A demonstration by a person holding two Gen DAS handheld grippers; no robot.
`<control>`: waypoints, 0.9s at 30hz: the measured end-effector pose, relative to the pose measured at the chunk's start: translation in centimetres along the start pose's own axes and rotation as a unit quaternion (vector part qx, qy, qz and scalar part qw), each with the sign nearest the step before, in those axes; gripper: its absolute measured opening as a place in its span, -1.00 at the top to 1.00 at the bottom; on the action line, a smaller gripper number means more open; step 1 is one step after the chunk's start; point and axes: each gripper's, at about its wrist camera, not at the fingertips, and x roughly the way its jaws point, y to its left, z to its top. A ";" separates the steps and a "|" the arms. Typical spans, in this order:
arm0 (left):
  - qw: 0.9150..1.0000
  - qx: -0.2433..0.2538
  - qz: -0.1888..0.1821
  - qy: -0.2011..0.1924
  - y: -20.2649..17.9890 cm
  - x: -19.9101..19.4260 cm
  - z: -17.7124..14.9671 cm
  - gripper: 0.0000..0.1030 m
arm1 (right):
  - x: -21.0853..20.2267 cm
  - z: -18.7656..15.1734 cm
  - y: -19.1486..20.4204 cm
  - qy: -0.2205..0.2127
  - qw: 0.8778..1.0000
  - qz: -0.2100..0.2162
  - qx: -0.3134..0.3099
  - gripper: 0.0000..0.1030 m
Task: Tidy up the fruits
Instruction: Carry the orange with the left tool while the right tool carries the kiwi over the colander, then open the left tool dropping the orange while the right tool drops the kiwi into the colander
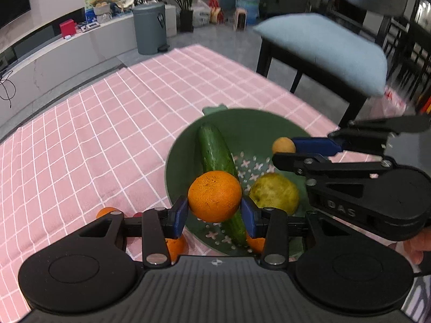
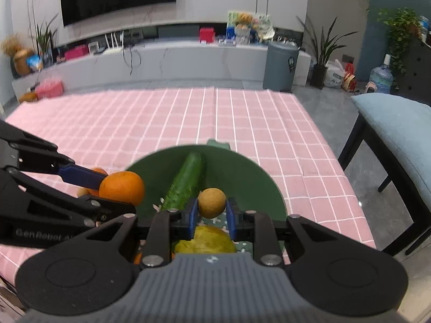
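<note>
Claws both grip fruit: left claw point(image 1: 214, 210) an orange point(image 1: 214, 199), right claw point(image 2: 212, 215) a small tan fruit point(image 2: 211, 202).

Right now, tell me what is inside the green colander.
The green colander holds a cucumber and a yellow-green fruit. An orange piece peeks out near its front rim; the grippers hide the rest there.

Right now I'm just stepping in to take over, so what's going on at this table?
A person is sorting fruit with two hand-held tools. The left tool is shut on an orange, held over the near edge of the green colander. The right tool grips a small tan fruit above the colander. A cucumber and a yellow-green fruit already lie inside. More oranges wait on the pink cloth.
</note>
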 end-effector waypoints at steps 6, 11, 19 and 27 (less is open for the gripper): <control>0.999 0.022 0.014 0.032 -0.6 1.7 0.3 0.07 | 2.5 0.2 0.0 0.033 0.999 0.001 -0.011 0.65; 0.999 0.021 0.006 0.046 -0.3 2.5 0.3 0.07 | 3.9 0.2 -0.2 0.052 0.999 0.004 -0.015 0.65; 0.998 0.022 -0.004 0.056 -0.3 3.1 0.2 0.07 | 4.9 0.1 -0.1 0.068 0.998 0.011 -0.010 0.64; 0.998 0.025 -0.003 0.055 -0.4 3.1 0.1 -0.06 | 4.8 0.2 -0.1 0.069 0.997 0.010 -0.011 0.63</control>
